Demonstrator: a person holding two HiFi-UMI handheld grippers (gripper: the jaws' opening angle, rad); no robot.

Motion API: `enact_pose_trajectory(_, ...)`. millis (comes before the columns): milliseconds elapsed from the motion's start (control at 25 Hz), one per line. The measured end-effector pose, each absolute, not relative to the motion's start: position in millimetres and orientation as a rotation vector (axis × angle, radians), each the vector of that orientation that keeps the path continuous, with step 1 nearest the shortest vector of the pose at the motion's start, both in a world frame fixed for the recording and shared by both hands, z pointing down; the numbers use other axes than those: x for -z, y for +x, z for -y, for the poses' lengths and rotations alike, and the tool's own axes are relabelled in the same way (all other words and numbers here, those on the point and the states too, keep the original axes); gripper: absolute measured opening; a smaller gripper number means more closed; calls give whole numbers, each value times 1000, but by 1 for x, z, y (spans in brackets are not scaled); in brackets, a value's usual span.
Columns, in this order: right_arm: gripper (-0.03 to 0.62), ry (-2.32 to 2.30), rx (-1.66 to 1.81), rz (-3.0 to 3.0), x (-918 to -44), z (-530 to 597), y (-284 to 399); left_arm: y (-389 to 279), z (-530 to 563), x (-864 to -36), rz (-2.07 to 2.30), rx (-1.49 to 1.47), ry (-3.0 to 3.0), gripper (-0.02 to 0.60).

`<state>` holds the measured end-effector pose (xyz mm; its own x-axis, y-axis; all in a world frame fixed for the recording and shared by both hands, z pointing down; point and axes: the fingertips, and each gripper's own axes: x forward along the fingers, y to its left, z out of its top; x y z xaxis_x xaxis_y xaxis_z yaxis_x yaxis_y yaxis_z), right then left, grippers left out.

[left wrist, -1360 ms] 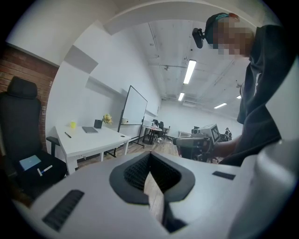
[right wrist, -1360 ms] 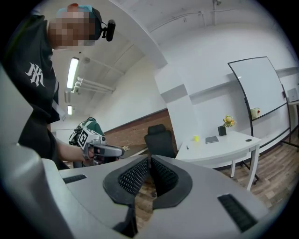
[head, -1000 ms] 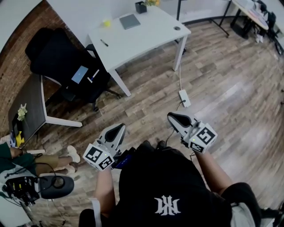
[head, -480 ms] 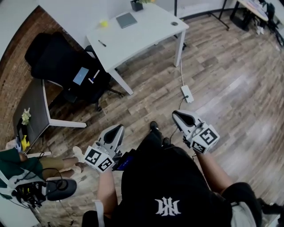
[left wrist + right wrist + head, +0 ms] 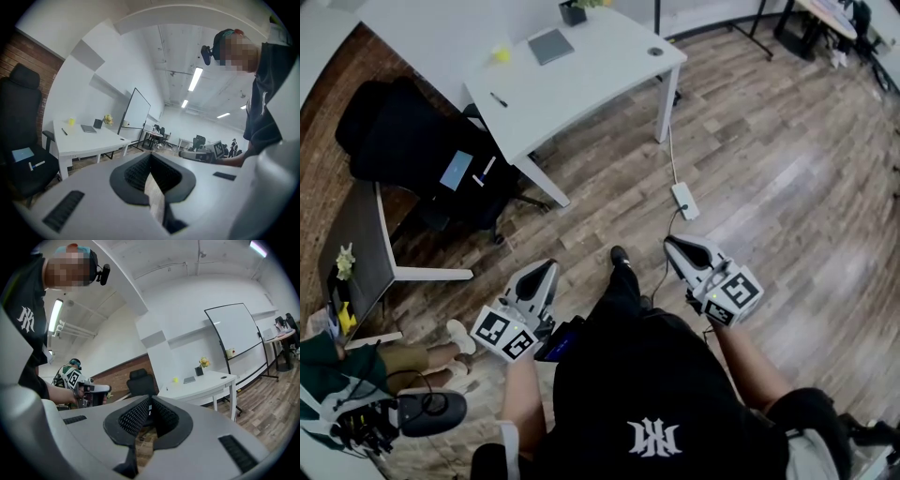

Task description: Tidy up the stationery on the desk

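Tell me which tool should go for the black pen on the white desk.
Left, probably. The black pen lies toward the left end of the white desk, more in line with the left tool than the right tool. Both are shut, empty and well short of the desk.

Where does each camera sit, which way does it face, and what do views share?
Head view: on the head, steeply down; floor, white desk, shirt, left gripper, right gripper.
Left gripper view: along its shut jaws; desk at left, right gripper, shirt at right.
Right gripper view: along its shut jaws; left gripper at left, desk at right.
Shared: all show the white desk.
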<state>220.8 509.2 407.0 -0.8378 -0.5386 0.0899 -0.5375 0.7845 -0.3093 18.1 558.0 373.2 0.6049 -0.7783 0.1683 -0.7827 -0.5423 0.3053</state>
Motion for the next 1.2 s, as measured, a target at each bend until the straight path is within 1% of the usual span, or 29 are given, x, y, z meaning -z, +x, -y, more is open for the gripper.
enact_pose_trajectory(320,43,-884,514,-2976,-411,-459,206,4,-504,-383,1257,-4,2465,2)
enact_pose_trajectory(600,43,-851,526,-2960,-400,-394,183,-17,-420,-385,1245,23,2467,2)
enact_pose_trajectory(880,43,-891,462,-3022,-394,-324,153,-36,-328,-381,1190,54,2501,2)
enact_pose_trajectory(1200,43,-970,425,-3016,-382,-259,135,-66,-267,-380,1185,138,2506,2)
